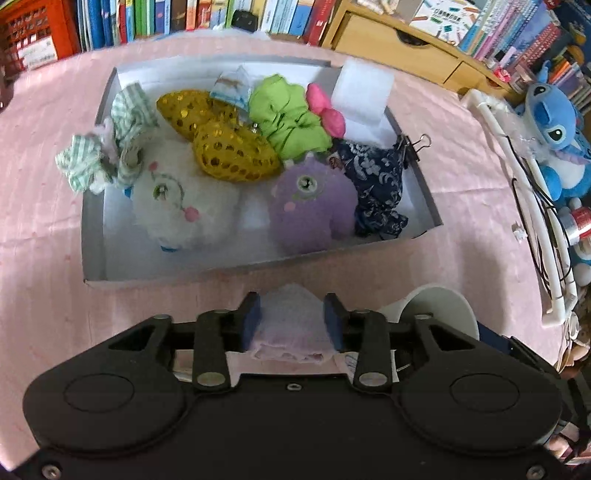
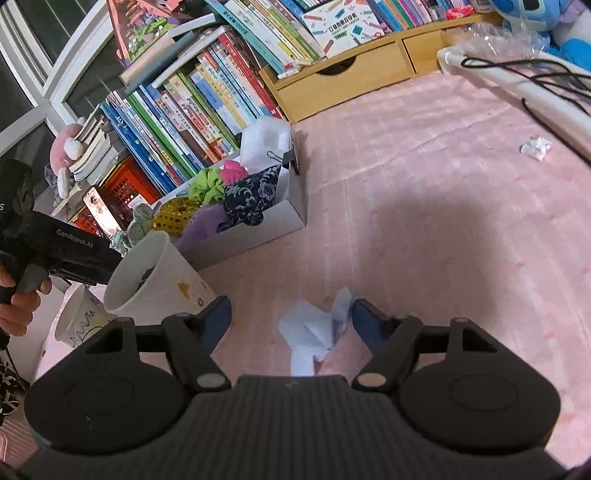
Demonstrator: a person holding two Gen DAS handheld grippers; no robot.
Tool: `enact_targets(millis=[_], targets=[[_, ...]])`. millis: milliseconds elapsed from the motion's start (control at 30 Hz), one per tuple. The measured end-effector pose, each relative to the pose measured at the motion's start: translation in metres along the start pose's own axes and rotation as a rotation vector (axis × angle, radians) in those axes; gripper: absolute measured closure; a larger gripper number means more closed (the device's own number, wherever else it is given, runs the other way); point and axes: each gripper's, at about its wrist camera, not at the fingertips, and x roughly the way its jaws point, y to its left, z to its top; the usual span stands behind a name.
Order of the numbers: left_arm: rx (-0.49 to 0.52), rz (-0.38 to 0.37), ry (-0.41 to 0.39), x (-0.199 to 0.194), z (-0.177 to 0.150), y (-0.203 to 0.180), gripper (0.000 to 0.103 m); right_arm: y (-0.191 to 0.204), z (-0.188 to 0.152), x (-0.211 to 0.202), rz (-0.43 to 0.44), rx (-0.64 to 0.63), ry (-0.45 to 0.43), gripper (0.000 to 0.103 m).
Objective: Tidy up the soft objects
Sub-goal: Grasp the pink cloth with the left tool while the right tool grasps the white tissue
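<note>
Clearly, "GenRobot.AI" is printed on the left claw's [image 2: 140,275] black housing.

Along the far edge of the table [image 2: 424,155] stands a row of books [image 2: 207,110], beside a wooden drawer unit [image 2: 343,81] and a red crate [image 1: 33,33]. A blue plush toy [image 1: 557,122] sits behind a white rail [image 1: 524,184] with black cables [image 2: 546,70]. Two paper cups [image 2: 162,280] stand near the table edge, and a small white scrap [image 2: 535,147], perhaps crumpled paper, lies on the pink cloth.
</note>
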Motion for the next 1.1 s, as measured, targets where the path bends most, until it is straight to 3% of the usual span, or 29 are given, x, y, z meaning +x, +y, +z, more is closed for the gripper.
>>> enact_targets(millis=[133, 167, 267, 367, 567, 733, 833, 933, 1100], targets=[[-0.002, 0.016, -0.012, 0.002, -0.001, -0.002, 0.07, 0.004, -0.002, 0.006, -0.013, -0.008, 0.006, 0.043], [-0.002, 0.023, -0.021, 0.001, -0.002, -0.002, 0.08, 0.005, -0.003, 0.006, -0.017, -0.012, 0.006, 0.05], [0.013, 0.02, -0.041, -0.003, -0.004, -0.003, 0.093, 0.006, -0.003, 0.007, -0.014, -0.003, 0.015, 0.062], [0.021, 0.002, -0.055, -0.01, -0.007, -0.003, 0.098, 0.005, -0.004, 0.006, -0.015, 0.006, 0.017, 0.068], [0.072, -0.001, -0.083, -0.022, -0.02, -0.01, 0.099, 0.009, -0.008, -0.001, -0.007, -0.009, 0.015, 0.068], [0.093, -0.006, -0.073, -0.022, -0.026, -0.018, 0.094, 0.013, -0.011, -0.006, -0.018, -0.035, 0.009, 0.068], [0.057, -0.009, -0.075, -0.02, -0.018, -0.016, 0.085, 0.011, -0.013, -0.006, -0.02, -0.027, 0.012, 0.067], [0.051, 0.032, -0.073, -0.015, -0.008, -0.015, 0.068, 0.009, -0.013, -0.007, -0.017, -0.021, 0.014, 0.066], [0.044, 0.061, -0.04, -0.002, 0.0, -0.014, 0.065, 0.008, -0.013, -0.008, -0.012, -0.02, 0.01, 0.065]])
